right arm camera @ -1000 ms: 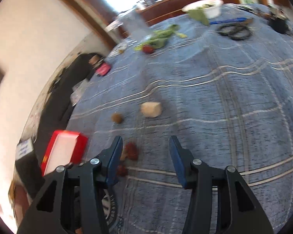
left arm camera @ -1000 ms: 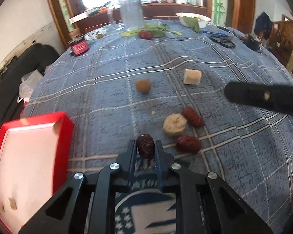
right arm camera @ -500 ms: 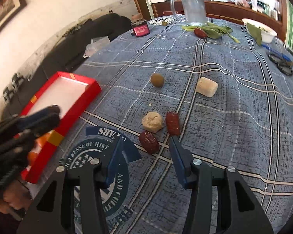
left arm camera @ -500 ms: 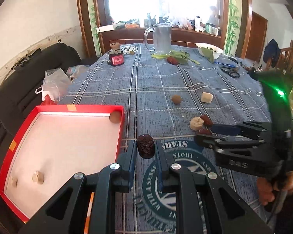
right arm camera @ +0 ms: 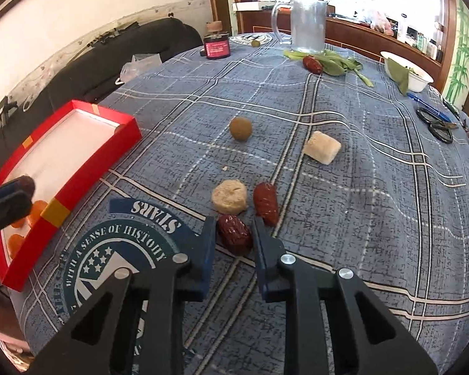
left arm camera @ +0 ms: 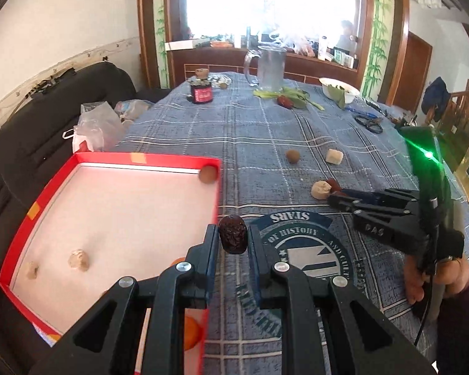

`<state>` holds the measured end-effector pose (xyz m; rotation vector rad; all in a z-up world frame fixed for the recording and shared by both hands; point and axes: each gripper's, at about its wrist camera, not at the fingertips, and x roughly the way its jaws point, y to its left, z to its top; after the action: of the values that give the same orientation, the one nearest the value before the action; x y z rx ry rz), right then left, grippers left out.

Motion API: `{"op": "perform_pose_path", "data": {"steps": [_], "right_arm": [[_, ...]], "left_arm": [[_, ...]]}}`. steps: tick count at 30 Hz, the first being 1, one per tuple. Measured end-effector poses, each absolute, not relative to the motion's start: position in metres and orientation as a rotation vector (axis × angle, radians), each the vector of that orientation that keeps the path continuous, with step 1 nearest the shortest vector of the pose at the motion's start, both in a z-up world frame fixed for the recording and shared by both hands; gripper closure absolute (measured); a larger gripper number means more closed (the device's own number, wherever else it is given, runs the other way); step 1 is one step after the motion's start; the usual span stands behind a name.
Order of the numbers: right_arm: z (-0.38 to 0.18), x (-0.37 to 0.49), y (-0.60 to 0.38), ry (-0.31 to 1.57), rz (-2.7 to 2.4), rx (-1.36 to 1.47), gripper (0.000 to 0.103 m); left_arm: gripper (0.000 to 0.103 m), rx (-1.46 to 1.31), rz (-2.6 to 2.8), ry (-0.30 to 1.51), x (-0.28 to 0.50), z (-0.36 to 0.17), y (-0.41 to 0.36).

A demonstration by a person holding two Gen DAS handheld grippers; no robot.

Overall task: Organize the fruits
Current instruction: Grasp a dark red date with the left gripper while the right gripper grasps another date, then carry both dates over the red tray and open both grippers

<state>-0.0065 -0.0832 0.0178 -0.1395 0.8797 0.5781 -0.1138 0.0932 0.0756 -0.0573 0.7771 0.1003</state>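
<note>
My left gripper (left arm camera: pixel 233 239) is shut on a dark red date (left arm camera: pixel 232 233) and holds it above the right wall of the red tray (left arm camera: pixel 217 206). The tray holds a brown round fruit (left arm camera: pixel 208 174), pale lumps (left arm camera: pixel 78 260) and orange fruits (left arm camera: pixel 192 332). My right gripper (right arm camera: pixel 234 234) is open, its fingers on either side of a dark red date (right arm camera: pixel 234 233) lying on the cloth. Next to it lie a second red date (right arm camera: pixel 265 203), a round pale cake (right arm camera: pixel 229 196), a pale block (right arm camera: pixel 322 147) and a green-brown round fruit (right arm camera: pixel 240 128).
The table has a blue plaid cloth (right arm camera: pixel 375 206). At the far end stand a glass jug (right arm camera: pixel 306 26), a dark jar (right arm camera: pixel 216 47), green leaves with a red date (right arm camera: pixel 312 64), a white bowl (right arm camera: pixel 406 70), scissors (right arm camera: pixel 437 126). A black sofa (left arm camera: pixel 31 118) lies left.
My left gripper has lifted the date and carried it left to the tray. My right gripper has come down around a date on the cloth and narrowed its opening.
</note>
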Motion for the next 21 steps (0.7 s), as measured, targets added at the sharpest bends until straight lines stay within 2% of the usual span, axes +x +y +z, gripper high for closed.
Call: {"op": "perform_pose_path", "data": {"steps": [13,21], "right_arm": [[0.027,0.011,-0.124,0.838,0.412,0.052,0.078],[0.05,-0.026,-0.101,0.749,0.472,0.141,0.078]], "left_arm": [[0.086,-0.104,0.189,0.734,-0.148,0.081,0.149],[0.086,-0.119,0.201,0.755,-0.159,0.069,0.167]]}}
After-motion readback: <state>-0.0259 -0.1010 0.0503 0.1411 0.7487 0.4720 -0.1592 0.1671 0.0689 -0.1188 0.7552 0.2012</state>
